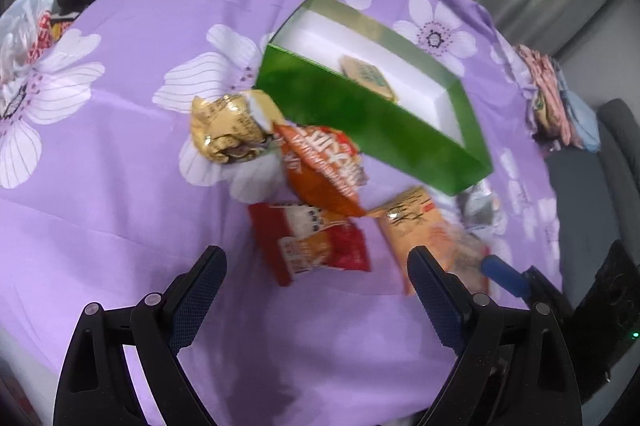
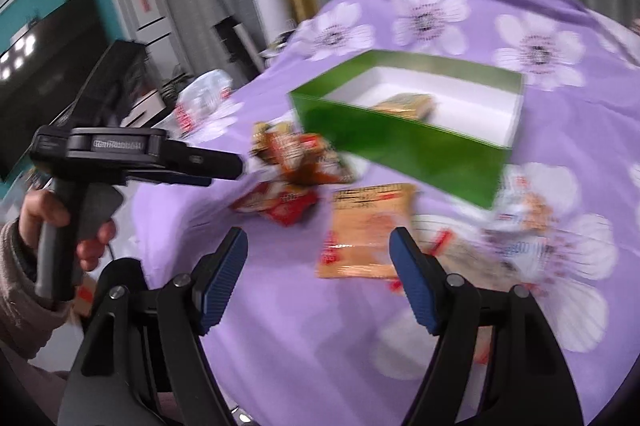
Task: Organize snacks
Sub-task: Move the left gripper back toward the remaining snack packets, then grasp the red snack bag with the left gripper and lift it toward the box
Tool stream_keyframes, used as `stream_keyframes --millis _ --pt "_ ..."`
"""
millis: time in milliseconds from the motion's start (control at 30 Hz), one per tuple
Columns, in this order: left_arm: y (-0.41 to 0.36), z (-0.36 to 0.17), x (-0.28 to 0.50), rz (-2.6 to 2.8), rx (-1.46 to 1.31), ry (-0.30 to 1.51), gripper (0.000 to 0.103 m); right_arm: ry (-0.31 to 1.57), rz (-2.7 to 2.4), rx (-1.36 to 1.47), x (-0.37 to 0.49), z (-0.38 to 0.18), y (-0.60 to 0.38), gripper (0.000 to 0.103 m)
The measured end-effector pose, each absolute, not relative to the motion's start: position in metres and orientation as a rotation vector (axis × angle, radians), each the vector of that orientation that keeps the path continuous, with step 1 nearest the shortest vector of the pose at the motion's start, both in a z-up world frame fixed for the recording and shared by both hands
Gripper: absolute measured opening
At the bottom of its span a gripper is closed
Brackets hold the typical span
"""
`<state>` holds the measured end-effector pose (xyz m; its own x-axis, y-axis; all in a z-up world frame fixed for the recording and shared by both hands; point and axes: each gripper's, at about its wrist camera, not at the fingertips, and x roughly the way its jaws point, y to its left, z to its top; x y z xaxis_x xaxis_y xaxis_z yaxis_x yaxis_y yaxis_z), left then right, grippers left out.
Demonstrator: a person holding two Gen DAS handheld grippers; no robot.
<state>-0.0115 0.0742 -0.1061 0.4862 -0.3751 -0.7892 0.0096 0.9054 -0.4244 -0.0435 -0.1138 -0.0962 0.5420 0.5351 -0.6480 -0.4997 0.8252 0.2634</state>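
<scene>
Both grippers hover empty above the worktop, draped in a purple floral cloth (image 1: 120, 186). The left gripper (image 1: 316, 290) stands wide over the red crinkled snack packet (image 1: 312, 246); the right gripper (image 2: 320, 274) stands moderately wide, its right finger overlapping the flat pale-orange snack packet (image 2: 364, 230). Both packets lie near the worktop's front edge, just before the open green cardboard box (image 1: 372, 118), which holds one small packet. Recommended: each gripper should descend squarely astride its packet, close on the body rather than a seam, and lift clear of the box wall.

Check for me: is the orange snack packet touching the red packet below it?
Touching. In the left wrist view the orange snack packet has its lower corner lying over the top edge of the red packet.
</scene>
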Motion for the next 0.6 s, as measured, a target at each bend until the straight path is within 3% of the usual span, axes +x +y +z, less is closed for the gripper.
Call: stream_keyframes --millis 500,600 --pt "0.081 -0.128 -0.006 -0.292 -0.359 1.024 0.092 0.890 0.700 -0.029 -0.003 -0.130 -0.045 0.061" --pt "0.082 -0.132 0.000 -0.312 -0.384 1.035 0.083 0.922 0.686 -0.038 0.006 -0.136 -0.039 0.059"
